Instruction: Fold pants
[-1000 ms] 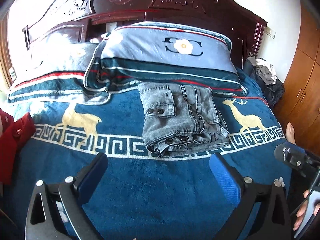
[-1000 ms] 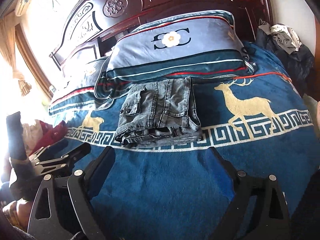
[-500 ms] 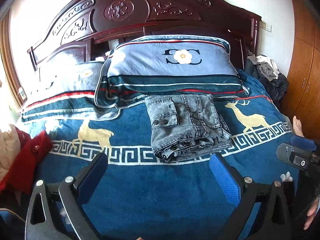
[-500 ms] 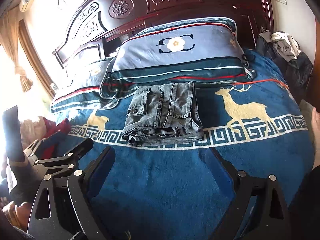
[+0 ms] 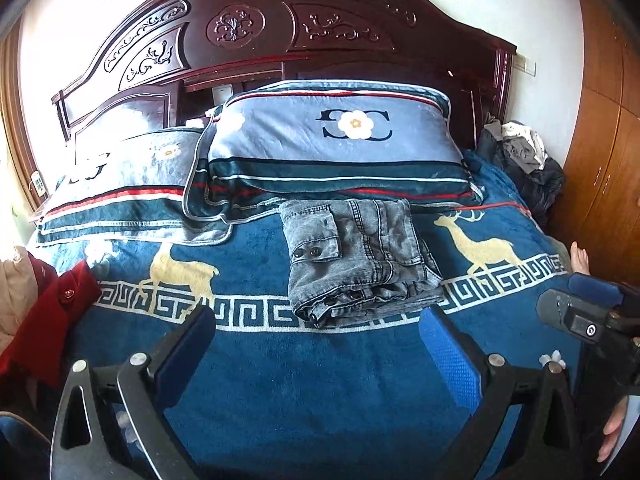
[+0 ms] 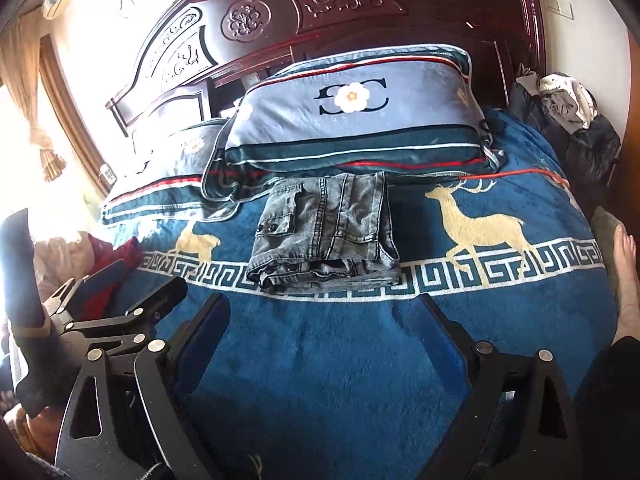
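Note:
Grey denim pants [image 5: 356,260] lie folded into a compact stack on the blue deer-patterned blanket [image 5: 320,380], their far edge against the front pillow. The same pants [image 6: 324,232] show in the right wrist view. My left gripper [image 5: 320,328] hovers open over bare blanket just short of the stack, nothing between its blue pads. My right gripper [image 6: 324,312] is also open and empty, held back from the pants' near edge. The right gripper's body [image 5: 588,320] shows at the right edge of the left wrist view, and the left gripper's body [image 6: 120,312] at the left of the right wrist view.
Two striped pillows [image 5: 336,148] lean on a carved dark wooden headboard [image 5: 280,32]. A red garment [image 5: 52,320] lies at the bed's left edge, a dark heap of clothes [image 5: 524,160] at the far right corner. A wooden wardrobe [image 5: 604,160] stands right. A person's bare foot [image 6: 624,264] rests beside the bed.
Both grippers have drawn back and risen from the pants, so the stack looks smaller and more of the headboard shows. The pants have not moved.

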The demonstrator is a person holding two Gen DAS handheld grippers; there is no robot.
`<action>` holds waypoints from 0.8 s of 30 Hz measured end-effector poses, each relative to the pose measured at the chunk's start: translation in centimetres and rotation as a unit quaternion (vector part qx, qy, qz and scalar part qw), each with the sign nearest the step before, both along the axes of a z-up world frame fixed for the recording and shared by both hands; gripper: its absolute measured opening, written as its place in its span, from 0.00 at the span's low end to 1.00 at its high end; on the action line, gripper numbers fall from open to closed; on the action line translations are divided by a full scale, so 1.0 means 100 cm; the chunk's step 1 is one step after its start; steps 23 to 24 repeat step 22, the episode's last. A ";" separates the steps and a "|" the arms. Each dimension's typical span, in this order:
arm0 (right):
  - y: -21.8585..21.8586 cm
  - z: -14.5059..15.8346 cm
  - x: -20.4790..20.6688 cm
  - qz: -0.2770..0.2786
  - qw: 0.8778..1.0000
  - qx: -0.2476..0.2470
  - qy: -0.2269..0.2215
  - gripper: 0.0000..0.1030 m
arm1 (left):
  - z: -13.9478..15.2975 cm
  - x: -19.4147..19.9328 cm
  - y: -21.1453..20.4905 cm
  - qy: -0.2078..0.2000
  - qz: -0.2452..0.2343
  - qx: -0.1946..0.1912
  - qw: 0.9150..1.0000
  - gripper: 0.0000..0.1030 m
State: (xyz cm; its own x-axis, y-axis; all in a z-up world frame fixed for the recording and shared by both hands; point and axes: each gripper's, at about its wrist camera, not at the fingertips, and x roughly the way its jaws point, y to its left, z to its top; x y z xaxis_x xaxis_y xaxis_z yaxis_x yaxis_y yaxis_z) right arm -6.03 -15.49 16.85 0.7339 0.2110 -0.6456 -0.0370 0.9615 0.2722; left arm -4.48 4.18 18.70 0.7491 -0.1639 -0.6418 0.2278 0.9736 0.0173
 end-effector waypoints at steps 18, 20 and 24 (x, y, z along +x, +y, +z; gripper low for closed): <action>0.004 -0.012 0.006 0.005 1.000 -0.003 0.016 0.90 | -0.019 0.004 0.000 0.023 -0.003 -0.009 1.000 1.00; 0.004 -0.015 0.007 0.004 1.000 -0.003 0.021 0.90 | -0.026 0.007 -0.002 0.032 0.002 -0.010 0.999 1.00; 0.003 -0.020 0.010 0.003 1.000 -0.004 0.027 0.90 | -0.034 0.009 -0.003 0.041 0.005 -0.012 0.999 1.00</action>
